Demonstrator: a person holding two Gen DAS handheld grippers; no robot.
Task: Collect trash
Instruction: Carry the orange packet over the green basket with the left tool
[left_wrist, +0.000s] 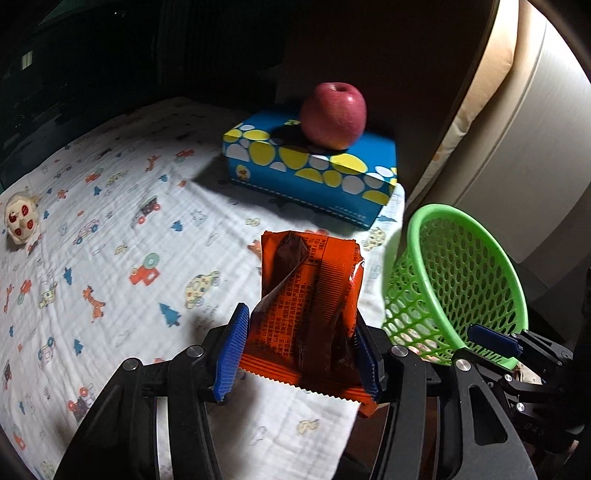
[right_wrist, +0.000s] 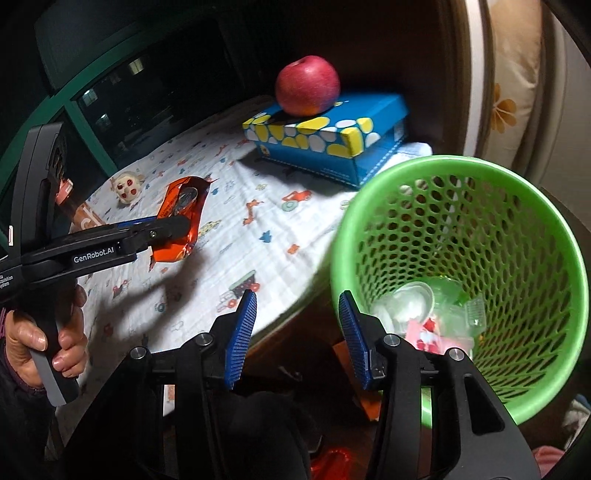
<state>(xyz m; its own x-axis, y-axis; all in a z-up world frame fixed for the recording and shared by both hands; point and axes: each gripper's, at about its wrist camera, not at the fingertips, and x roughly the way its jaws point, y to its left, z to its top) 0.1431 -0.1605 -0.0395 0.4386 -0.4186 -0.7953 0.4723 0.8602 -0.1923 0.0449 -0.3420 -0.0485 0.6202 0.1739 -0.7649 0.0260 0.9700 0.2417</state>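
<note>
the apple (left_wrist: 333, 115) sits on top of the tissue box (left_wrist: 314, 166), which lies at the far right of the cloth-covered table (left_wrist: 110, 229). the small toy (left_wrist: 20, 221) lies far off at the table's left side, well apart from the box. the wrapper (left_wrist: 310, 306) is held above the cloth's near right part, nearer than the box, between the pads of the left gripper (left_wrist: 299, 354). the basket (left_wrist: 454, 288) stands just beyond the table's right edge, right of the wrapper, with pieces of trash (right_wrist: 424, 317) in its bottom. the right gripper (right_wrist: 299, 336) hangs at the basket's near left rim, off the table's near edge, with nothing between its fingers.
</note>
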